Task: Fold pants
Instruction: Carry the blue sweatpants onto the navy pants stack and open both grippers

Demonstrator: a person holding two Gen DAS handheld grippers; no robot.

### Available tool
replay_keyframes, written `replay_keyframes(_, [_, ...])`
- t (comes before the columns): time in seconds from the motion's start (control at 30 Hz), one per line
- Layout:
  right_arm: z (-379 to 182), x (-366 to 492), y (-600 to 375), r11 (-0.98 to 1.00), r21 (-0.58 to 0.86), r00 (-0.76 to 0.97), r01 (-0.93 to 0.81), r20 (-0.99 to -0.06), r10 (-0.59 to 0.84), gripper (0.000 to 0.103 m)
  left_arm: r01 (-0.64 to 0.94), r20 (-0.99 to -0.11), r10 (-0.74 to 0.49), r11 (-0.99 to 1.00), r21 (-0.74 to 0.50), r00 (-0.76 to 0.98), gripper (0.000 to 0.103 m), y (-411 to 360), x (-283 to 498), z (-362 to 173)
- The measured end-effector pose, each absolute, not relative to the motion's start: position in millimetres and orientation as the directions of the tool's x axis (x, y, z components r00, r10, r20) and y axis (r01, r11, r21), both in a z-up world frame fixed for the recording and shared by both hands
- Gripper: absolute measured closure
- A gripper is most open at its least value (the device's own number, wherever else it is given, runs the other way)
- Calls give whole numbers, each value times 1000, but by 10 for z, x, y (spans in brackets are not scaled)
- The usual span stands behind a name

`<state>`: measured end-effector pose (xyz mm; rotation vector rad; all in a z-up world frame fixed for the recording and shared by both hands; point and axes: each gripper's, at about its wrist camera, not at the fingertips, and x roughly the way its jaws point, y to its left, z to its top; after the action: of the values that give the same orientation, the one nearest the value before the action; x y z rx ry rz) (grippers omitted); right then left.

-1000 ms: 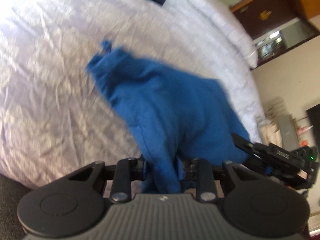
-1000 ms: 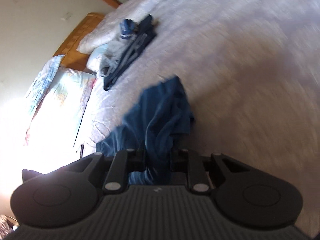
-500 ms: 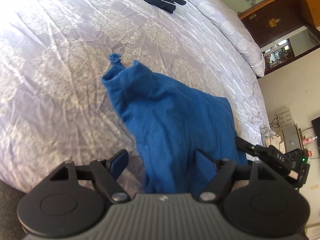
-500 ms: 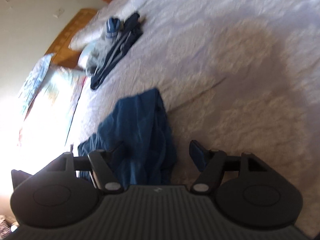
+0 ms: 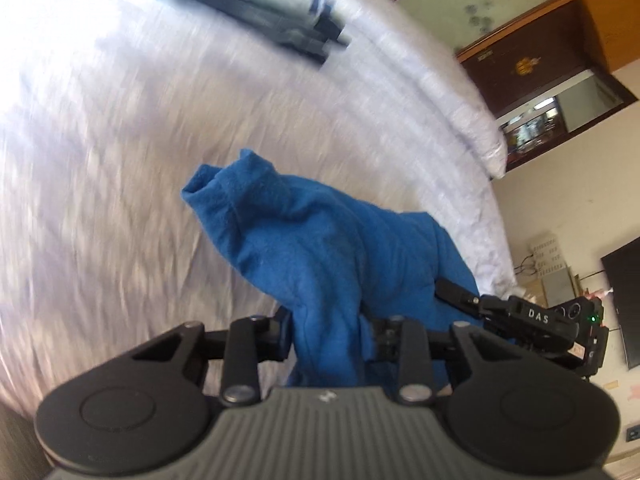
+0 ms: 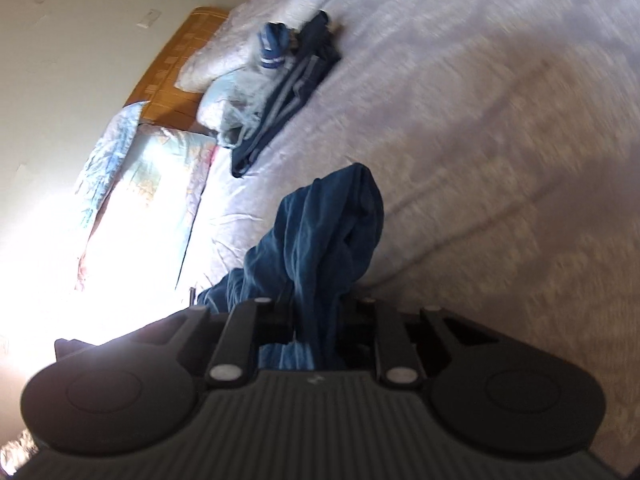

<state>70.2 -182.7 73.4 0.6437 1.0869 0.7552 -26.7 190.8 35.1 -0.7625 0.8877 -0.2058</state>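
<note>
The blue fleece pants (image 5: 320, 256) hang bunched over the white patterned bedspread (image 5: 100, 184). My left gripper (image 5: 328, 344) is shut on a fold of the blue pants, and the cloth drapes forward from its jaws. My right gripper (image 6: 316, 324) is shut on another part of the same pants (image 6: 320, 232), which rise in a twisted bunch ahead of it. The right gripper's black body (image 5: 520, 316) shows at the right of the left wrist view, behind the cloth. The fingertips of both grippers are hidden by fabric.
A pile of dark and grey clothes (image 6: 280, 92) lies farther up the bed (image 6: 480, 120), also in the left wrist view (image 5: 256, 12). Pillows (image 6: 144, 184) and a wooden headboard (image 6: 176, 56) are at the left. A dark cabinet (image 5: 532, 64) stands beyond the bed.
Both grippers opened half a second ago and have shut again on the blue pants. The cloth is now lifted and both views have swung.
</note>
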Motion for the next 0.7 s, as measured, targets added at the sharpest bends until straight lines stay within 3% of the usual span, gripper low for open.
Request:
replay_keyframes(0.27, [1712, 1646, -1087, 551, 732, 367, -401, -422, 829, 82, -40, -525, -348, 804, -593, 776, 74, 2551, 673, 1486])
replay_keyframes(0.47, [2484, 2751, -128, 510, 663, 466, -547, -265, 844, 82, -74, -443, -208, 838, -540, 872, 73, 3285, 1818, 2177])
replay_keyframes(0.6, [2332, 3536, 382, 508, 660, 501, -554, -223, 836, 82, -149, -451, -125, 838, -525, 884, 73, 3701, 2672, 2055])
replay_keyframes(0.7, [1716, 4018, 659, 558, 674, 512, -484, -299, 805, 82, -238, -553, -79, 846, -478, 829, 73, 3908, 3285, 1541])
